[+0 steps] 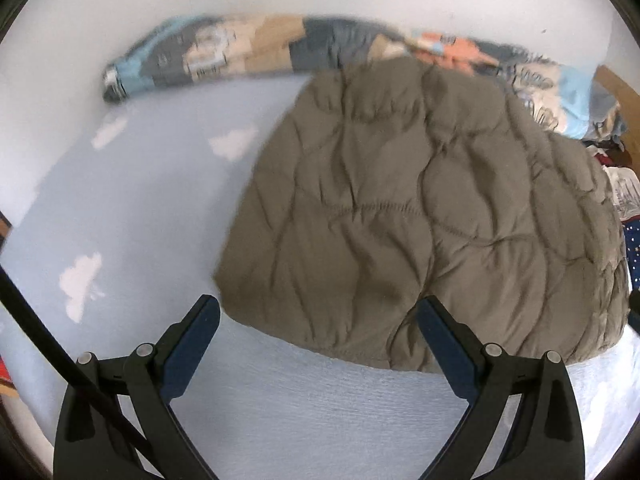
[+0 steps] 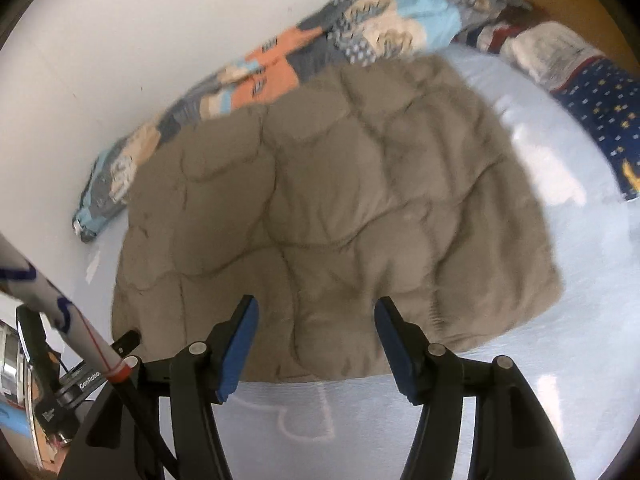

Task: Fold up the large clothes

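jacket (image 1: 420, 208) is lying flat on the pale blue bedsheet (image 1: 132, 208), its far edge touching the patchwork blanket (image 1: 248, 48) along the wall | left gripper (image 1: 320, 312) is hovering over the jacket's near hem, fingers spread, gripping nothing | right gripper (image 2: 316, 312) is hovering over the near hem, fingers spread, nothing between them

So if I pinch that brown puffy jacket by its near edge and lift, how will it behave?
The jacket looks padded and soft, so it will probably sag and drape. Its puffy quilting suggests it is light for its bulk. The smooth-looking shell may slip between the fingers.
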The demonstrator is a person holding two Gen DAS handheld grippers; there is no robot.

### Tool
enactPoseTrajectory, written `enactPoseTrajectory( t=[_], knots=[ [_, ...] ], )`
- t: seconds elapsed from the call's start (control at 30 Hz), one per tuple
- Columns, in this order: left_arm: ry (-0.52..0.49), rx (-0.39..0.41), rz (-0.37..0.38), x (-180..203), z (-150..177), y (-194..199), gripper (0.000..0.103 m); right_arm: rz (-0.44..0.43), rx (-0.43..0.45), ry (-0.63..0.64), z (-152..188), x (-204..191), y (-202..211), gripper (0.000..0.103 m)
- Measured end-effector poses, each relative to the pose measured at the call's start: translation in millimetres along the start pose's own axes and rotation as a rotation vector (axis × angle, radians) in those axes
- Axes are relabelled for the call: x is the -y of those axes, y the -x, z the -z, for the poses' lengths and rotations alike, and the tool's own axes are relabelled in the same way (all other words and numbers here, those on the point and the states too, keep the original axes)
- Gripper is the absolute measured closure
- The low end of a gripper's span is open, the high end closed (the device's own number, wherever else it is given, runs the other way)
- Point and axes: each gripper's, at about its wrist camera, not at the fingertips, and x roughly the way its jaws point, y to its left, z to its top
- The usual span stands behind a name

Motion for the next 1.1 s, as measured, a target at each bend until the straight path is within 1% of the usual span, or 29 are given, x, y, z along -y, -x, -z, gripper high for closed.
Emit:
enactPoseTrajectory(
  t=[0.07,0.2,0.33,0.43,0.57,0.7,0.93,1.1],
  knots=[
    [-0.009,0.061,-0.008,-2,0,15,0.004,0.016,0.024,-0.026,0,10,13,0.037],
    [-0.032,0.18,-0.022,-6,-2,43,0.004,0.028,0.044,-0.13,3,47,34,0.037],
    [-0.085,0.252,-0.065,-2,-2,55,0.004,0.025,0.047,-0.234,10,77,46,0.037],
    [-0.107,0.246,-0.073,6,-3,53,0.004,0.035,0.041,-0.262,10,90,48,0.037],
    [-0.147,0.242,-0.088,12,-5,43,0.004,0.049,0.027,-0.25,10,95,40,0.037],
    [-0.194,0.252,-0.119,23,-5,34,0.004,0.061,0.001,-0.247,4,97,20,0.037],
    [-0.239,0.252,-0.122,36,-3,24,0.004,0.074,-0.053,-0.3,-1,112,-15,0.037],
    [-0.267,0.257,-0.131,42,-2,21,0.004,0.094,-0.065,-0.271,-3,107,-26,0.029]
  ],
)
